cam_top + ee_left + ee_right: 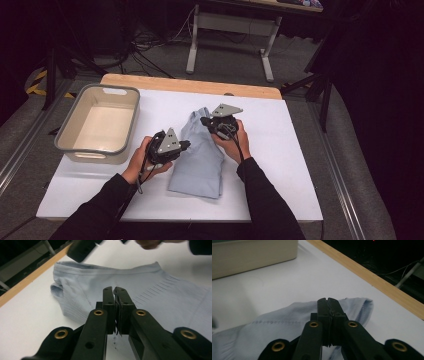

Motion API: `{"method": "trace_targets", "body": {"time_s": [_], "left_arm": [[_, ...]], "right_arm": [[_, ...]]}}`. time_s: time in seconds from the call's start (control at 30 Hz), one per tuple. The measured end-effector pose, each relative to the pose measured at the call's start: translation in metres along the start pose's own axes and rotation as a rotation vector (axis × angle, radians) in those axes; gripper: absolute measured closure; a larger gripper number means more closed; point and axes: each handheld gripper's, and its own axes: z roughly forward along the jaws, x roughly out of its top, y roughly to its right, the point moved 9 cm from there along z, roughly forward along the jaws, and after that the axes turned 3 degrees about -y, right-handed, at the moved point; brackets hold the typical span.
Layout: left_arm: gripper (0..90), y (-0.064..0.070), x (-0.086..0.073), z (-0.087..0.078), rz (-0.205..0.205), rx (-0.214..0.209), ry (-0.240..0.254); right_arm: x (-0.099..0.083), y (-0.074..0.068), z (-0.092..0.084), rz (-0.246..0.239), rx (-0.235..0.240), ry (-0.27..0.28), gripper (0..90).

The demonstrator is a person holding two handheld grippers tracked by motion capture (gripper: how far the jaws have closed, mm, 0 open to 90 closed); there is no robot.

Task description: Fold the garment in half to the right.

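With both jaws clenched on nothing, your left gripper (186,145) and right gripper (203,120) hover over the folded blue garment (200,155) mid-table — folding looks done — next, judge a grasp toward the bin (80,150).

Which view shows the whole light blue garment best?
The high view: the folded light blue garment lies whole on the white tabletop, every edge visible. The left gripper view gives a close look at its ribbed knit and one hem, but not the outline. The right gripper view catches just one rumpled end.
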Motion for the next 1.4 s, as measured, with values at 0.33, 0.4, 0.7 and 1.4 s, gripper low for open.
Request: {"method": "trace_targets", "body": {"time_s": [0.33, 0.4, 0.7, 1.4], "left_arm": [[86.4, -0.003, -0.019, 0.026, -0.032, -0.032, -0.084], [87.2, -0.003, -0.022, 0.029, -0.024, -0.034, -0.098], [89.4, 0.002, -0.034, 0.038, 0.012, -0.022, -0.156], [89.7, 0.003, -0.025, 0.025, 0.016, -0.001, -0.081]], "right_arm": [[-0.036, -0.031, -0.010, -0.049, 0.048, -0.059, 88.9], [-0.043, -0.032, -0.009, -0.051, 0.041, -0.073, 88.7], [-0.064, -0.032, -0.005, -0.051, 0.018, -0.106, 89.4], [-0.068, -0.021, -0.013, -0.036, -0.082, -0.081, 90.0]]}}
